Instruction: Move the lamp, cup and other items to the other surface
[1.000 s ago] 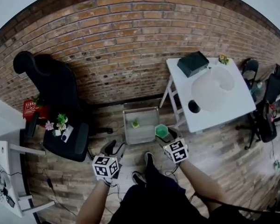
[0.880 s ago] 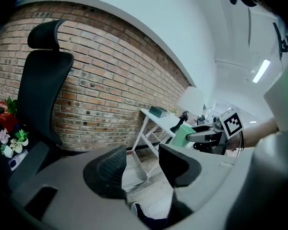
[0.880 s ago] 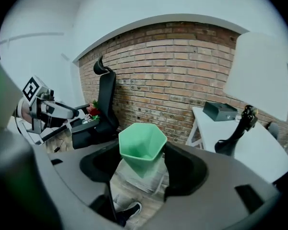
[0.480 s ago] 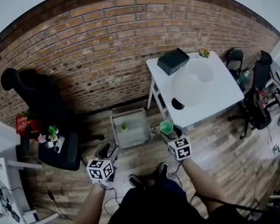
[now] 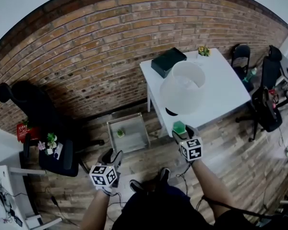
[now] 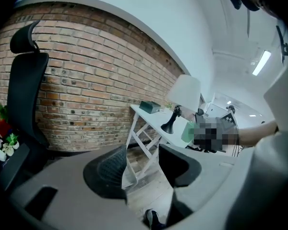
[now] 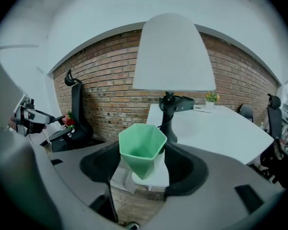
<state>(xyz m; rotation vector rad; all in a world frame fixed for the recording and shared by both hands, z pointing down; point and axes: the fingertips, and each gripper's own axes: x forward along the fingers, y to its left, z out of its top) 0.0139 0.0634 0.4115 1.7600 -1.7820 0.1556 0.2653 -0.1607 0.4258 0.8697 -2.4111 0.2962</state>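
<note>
— Where is the green cup (image 7: 143, 147)?
— Clamped in the right gripper (image 7: 144, 166), as that gripper's view shows. The head view gives only its rim, just before the white counter (image 5: 221, 87) that bears the lamp (image 5: 182, 87).
— And the left gripper (image 6: 141, 162)?
— Jaws apart, empty, above the wooden floor (image 5: 240, 162); a brick wall (image 5: 101, 47) stands behind.
— What changed?
— A second ago the cup was beside the floor bin (image 5: 127, 133).

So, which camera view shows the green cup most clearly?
The right gripper view: the green cup fills the centre, clamped between the right gripper's jaws, its faceted rim open. The head view shows only a small green patch; the left gripper view, a pale sliver beside the lamp.
</note>
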